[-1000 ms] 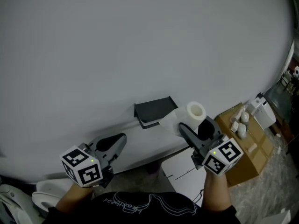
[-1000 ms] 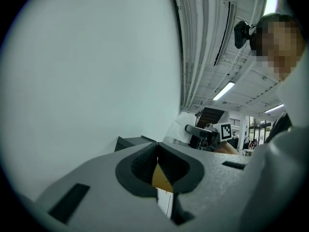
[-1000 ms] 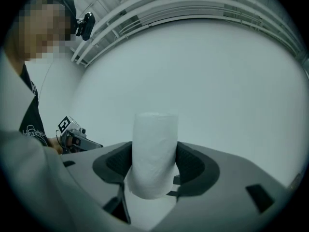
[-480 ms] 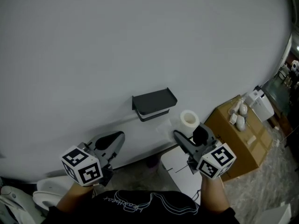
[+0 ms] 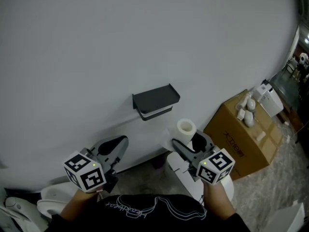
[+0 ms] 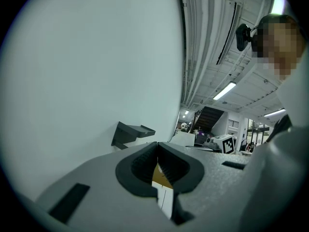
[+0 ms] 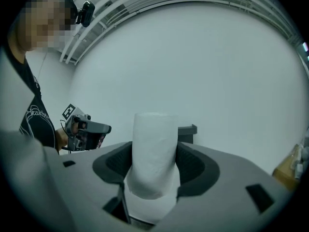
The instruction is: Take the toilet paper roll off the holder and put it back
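A pale wall (image 5: 145,33) carries the black holder (image 5: 155,100), centre frame. Lower right of it, the right tool (image 5: 188,139) grips the toilet paper roll (image 5: 186,128); the left tool (image 5: 116,148) is pinched together, empty.

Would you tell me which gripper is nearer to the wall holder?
Right. The right gripper, shut on the roll, is just below the holder and to its right; the left gripper sits lower and farther off to the left.

Floor (image 5: 275,178) ahead of me: cardboard box (image 5: 236,139) stands on it against the wall (image 5: 145,33), with small white bits (image 5: 248,115) on its top. White flat-topped panel (image 5: 181,170) sits just left of the box. Black holder (image 5: 155,102) is fixed to the wall above the panel.
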{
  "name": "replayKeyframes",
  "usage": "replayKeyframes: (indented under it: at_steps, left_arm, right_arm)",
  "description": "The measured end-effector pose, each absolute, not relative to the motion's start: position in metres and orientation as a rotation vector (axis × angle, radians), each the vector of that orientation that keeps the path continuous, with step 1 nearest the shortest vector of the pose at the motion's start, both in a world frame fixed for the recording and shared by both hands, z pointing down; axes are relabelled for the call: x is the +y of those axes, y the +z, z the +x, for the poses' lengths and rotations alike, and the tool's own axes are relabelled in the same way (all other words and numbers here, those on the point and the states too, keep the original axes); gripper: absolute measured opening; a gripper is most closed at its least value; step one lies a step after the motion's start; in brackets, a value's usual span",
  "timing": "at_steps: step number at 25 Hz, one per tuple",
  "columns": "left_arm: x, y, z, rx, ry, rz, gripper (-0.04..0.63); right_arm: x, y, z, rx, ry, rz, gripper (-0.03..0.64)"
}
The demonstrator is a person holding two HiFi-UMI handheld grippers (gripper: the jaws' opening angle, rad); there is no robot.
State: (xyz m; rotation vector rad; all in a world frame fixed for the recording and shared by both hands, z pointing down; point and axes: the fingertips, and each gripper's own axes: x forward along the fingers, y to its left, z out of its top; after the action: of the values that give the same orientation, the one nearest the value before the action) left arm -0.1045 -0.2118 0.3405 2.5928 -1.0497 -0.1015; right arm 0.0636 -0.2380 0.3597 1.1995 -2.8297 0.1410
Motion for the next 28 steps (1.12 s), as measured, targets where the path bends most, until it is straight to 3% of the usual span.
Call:
replayKeyframes:
  at_steps: [14,28]
  left_arm:
    - [-0.223,0.348,-0.097,-1.028,-0.080,2.576,0.006]
    - [-0.237,0.344,-0.097,-1.033,-0.101,2.579,0.006]
  right_arm:
    - [-0.240,0.382,0.070,-2.802,0.225,1.210,0.281]
    - [-0.254,0.348,0.077,-2.832,0.129,1.229,0.281]
